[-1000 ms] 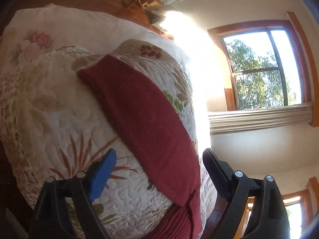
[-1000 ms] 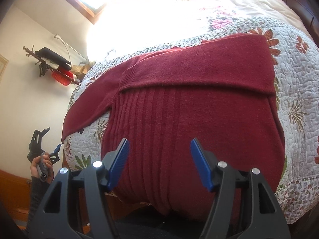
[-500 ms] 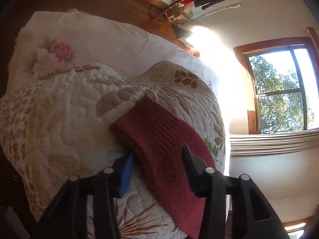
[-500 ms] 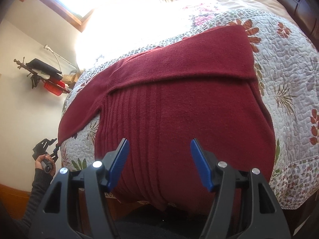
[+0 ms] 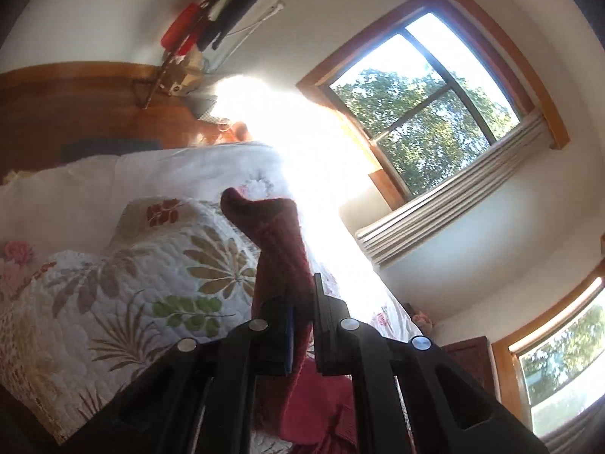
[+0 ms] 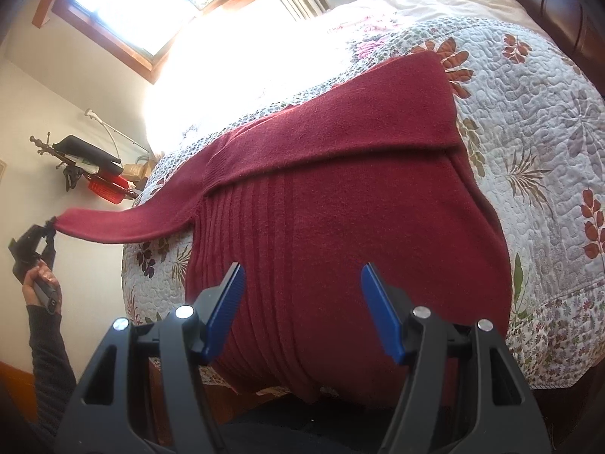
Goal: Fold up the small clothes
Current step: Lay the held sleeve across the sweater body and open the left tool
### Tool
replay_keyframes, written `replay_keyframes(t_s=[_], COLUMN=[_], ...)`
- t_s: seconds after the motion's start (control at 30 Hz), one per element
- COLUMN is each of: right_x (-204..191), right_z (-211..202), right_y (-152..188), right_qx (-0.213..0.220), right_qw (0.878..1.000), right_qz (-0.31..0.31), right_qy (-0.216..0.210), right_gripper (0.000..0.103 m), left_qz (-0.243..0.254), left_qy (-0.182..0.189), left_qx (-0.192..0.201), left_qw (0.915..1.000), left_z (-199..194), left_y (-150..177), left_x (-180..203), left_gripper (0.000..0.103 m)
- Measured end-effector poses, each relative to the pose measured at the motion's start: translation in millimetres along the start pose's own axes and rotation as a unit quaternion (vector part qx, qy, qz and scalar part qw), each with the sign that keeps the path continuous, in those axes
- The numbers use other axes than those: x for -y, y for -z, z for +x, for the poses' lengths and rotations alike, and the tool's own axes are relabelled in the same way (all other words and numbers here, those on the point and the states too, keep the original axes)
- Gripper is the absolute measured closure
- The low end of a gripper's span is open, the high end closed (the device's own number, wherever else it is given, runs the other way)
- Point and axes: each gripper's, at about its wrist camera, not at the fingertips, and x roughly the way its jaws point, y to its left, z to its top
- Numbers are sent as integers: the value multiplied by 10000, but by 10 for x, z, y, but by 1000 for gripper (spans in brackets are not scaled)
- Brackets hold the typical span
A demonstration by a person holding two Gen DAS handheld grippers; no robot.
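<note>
The left claw (image 5: 302, 325) is clamped shut on the cuff of a dark red sweater (image 6: 340, 204), holding the sleeve (image 6: 124, 223) up and out from the bed (image 6: 548, 121), likely so it can be carried across the body as a fold. The right claw (image 6: 300, 302) hangs spread wide and empty just over the sweater's hem, at 6 o'clock in its own view, apparently ready to pin or lift that edge. From there, the left claw shows at 9 o'clock, gripped in a hand (image 6: 39, 282) with a dark cuff. One sweater lies on the flowered quilt, its other sleeve already laid across the chest toward 1 o'clock. Two claws, two sleeves, one sweater. Beyond, one wall rack (image 5: 215, 11) of tools at 11 o'clock in the left view, and two windows, the nearer (image 5: 427, 109) at 1 o'clock.
</note>
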Motion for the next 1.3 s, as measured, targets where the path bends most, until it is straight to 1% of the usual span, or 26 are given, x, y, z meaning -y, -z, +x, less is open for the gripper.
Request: replay_keyframes(t_s=[0.13,0.23,0.33,0.43,0.57,0.7,0.8,1.0,1.1,1.17,1.27,1.3], right_x=[105,198,320,478,718,958,1125,1415,1532,1586,1645,1651], right_z=[-77,-162,-265,-378,-527,-655,-745,-857,-875,-883,-853,-840], right_y=[46,71,97,122,175,251,319,430,452,453,419,393], right_qx=[81,171,273,373,467,515,547,568,554,542,479,457], right_qw=[9999,9996,9991,9981,9961,9933,9909,9868,9854,9853,9863,9871], right_qz=[131,221,318,467,694,915,1089,1357,1460,1483,1466,1438], right_qy=[-36,-17,47,135,298,477,572,677,681,658,582,535], right_gripper=[39,39,39,39,39,39,39,39,39,39,38,37], left_qz=[685,1190,1631,1991,2435,2898,3088,3300,3491,3552,3606,3553], left_qy=[502,791,996,1159,1343,1387,1376,1164,992,838,609,565], left_qx=[-156,-341,-584,-876,-1365,-1876,-2310,-3201,-3499,-3648,-3775,-3813], left_qw=[9963,9892,9798,9692,9508,9282,9123,8804,8637,8566,8508,8516], left_z=[126,273,462,651,935,1212,1453,1876,2006,2088,2164,2164], left_y=[45,235,510,876,1457,2108,2598,3581,4028,4257,4477,4479], left_x=[830,1362,1795,2130,2503,2749,2847,2842,2805,2767,2714,2703], left_gripper=[96,96,96,96,96,96,96,96,96,96,94,86])
